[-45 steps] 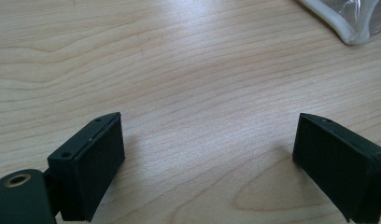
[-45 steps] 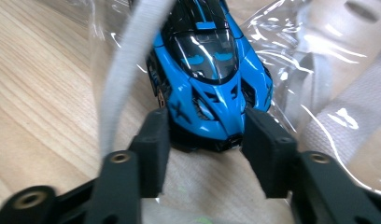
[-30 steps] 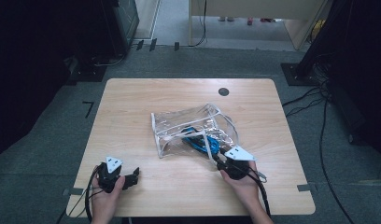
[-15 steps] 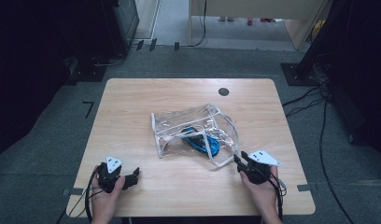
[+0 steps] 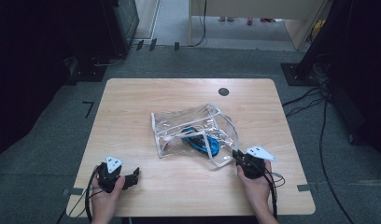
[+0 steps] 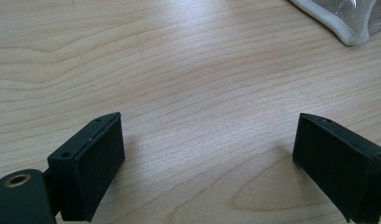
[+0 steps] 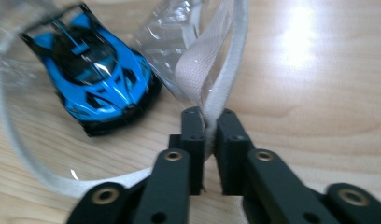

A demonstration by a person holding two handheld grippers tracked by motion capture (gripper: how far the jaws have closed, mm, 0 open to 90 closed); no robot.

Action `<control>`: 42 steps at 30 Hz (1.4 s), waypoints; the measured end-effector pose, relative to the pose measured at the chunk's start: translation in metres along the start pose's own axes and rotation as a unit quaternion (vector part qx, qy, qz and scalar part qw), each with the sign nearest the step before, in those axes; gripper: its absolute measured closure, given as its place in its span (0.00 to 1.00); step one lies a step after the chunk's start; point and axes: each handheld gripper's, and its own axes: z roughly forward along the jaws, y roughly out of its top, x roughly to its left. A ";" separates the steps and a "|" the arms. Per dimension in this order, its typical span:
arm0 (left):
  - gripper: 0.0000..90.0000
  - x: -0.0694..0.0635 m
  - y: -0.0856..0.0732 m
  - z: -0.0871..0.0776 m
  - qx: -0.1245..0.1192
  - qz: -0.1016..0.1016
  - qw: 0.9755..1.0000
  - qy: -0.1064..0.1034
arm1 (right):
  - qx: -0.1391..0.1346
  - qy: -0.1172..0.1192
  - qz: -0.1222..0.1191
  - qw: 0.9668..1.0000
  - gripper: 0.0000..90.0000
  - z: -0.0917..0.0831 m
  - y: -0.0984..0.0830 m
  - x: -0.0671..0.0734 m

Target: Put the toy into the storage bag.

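A clear plastic bag [image 5: 179, 126] with white trim lies mid-table, its mouth towards the right. Inside it sits a blue and black toy car [image 5: 201, 140] [image 7: 93, 70]. My right gripper [image 5: 236, 156] [image 7: 208, 116] is at the bag's near right corner. Its jaws have just been closing and are now shut on the white trim [image 7: 226, 79] at the mouth. My left gripper [image 5: 134, 175] [image 6: 207, 154] rests low over the table near the front left. Its jaws stand wide open with bare wood between them. The bag's corner [image 6: 352, 28] shows far off in the left gripper view.
The wooden table [image 5: 132, 107] has a dark round grommet [image 5: 223, 91] near its far edge. Black cables [image 5: 314, 98] trail on the floor to the right. Dark equipment stands off the far left corner.
My right hand has drawn a little to the right from the bag's mouth, and its jaws have closed on the white trim. The left hand has stayed put.
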 end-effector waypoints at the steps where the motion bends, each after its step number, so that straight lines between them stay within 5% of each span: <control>1: 0.10 0.000 0.000 0.000 0.000 0.000 1.000 0.000 | 0.000 0.003 -0.002 1.000 0.96 -0.002 0.003 0.001; 15: 0.10 0.000 0.000 0.000 0.000 0.000 1.000 0.000 | -0.040 0.065 -0.002 0.997 0.96 -0.045 0.051 0.038; 26: 0.10 0.000 0.000 0.000 0.000 0.000 1.000 0.000 | 0.010 0.076 -0.024 0.997 0.96 -0.067 0.004 0.032; 29: 0.10 -0.001 0.000 0.000 0.000 0.000 1.000 0.000 | 0.028 0.085 -0.004 0.996 0.87 -0.066 0.001 0.024; 31: 0.10 -0.001 0.000 0.000 0.000 0.000 1.000 0.000 | 0.016 0.068 0.001 0.998 0.77 -0.070 0.001 0.021; 36: 0.10 -0.001 0.000 0.000 0.000 0.001 1.000 0.000 | -0.009 0.054 -0.039 0.998 0.87 -0.080 0.005 0.030; 39: 0.10 -0.001 0.000 0.000 0.000 0.001 1.000 0.000 | 0.009 0.089 -0.087 0.992 0.98 -0.071 0.006 0.047; 42: 0.10 -0.001 0.000 0.000 0.000 0.001 1.000 -0.001 | 0.064 0.102 -0.133 0.984 1.00 -0.048 0.002 0.064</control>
